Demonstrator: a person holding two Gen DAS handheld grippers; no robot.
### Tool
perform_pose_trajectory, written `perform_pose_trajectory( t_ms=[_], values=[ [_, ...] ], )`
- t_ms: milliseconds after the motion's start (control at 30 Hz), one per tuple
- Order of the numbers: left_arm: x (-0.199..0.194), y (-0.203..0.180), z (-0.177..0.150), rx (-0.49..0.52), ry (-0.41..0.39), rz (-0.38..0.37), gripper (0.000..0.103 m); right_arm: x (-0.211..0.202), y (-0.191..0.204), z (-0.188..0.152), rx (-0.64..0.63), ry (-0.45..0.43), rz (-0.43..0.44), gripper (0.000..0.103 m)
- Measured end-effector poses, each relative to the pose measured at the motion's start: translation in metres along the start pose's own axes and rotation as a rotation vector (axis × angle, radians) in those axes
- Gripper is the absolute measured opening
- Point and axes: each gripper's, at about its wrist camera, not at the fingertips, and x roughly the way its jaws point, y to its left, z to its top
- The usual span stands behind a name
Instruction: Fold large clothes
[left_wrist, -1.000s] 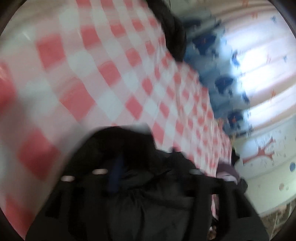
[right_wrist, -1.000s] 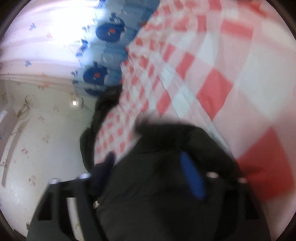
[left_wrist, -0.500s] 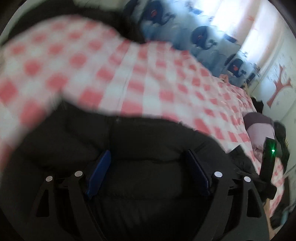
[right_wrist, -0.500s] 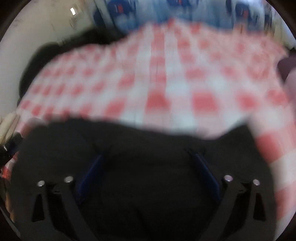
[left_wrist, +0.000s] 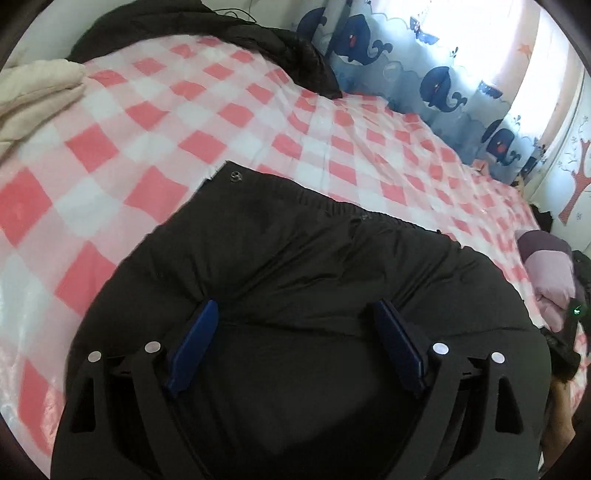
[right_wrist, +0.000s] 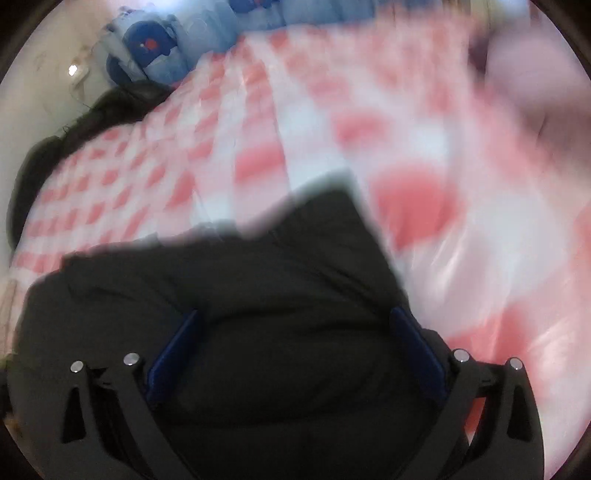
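Each black tool (left_wrist: 295, 321) (right_wrist: 295, 328) carries 2 blue pads and seemingly 4 silver screws.

Bed (left_wrist: 229, 110) under a pink-and-white checked cover, filling most of the frame. Black padded garment (left_wrist: 295, 258) spread flat across the lower centre. Second dark garment (left_wrist: 258, 44) bunched at the upper edge. Cream blanket (left_wrist: 37, 88) heaped at upper left. Pink-and-purple bundle (left_wrist: 546, 269) at right edge. Right wrist view blurred; same checks (right_wrist: 258, 162) visible.

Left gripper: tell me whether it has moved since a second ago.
Yes. The left gripper has swung its view: the whale curtain went from centre-right to the top right, and the black jacket fills more of the frame.
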Motion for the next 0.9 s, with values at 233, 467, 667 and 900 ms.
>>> perform_pose_trajectory(
  t_ms=[233, 467, 667, 900],
  values=[
    [-0.047, -0.005, -0.026, 0.122, -0.082, 0.053, 0.083, -0.088, 0.014, -0.027, -0.033, -0.216, 0.089, 0.096],
    [-0.070, -0.005, -0.053, 0.163, -0.113, 0.074, 0.083, -0.088, 0.015, -0.059, -0.082, -0.151, -0.006, 0.096],
    [-0.086, -0.001, -0.073, 0.181, -0.125, 0.075, 0.083, -0.129, 0.115, -0.081, -0.343, -0.255, 0.103, 0.096],
    [-0.097, 0.006, -0.082, 0.167, -0.122, 0.053, 0.083, -0.044, 0.141, -0.102, -0.404, -0.053, 0.069, 0.096]
  ],
)
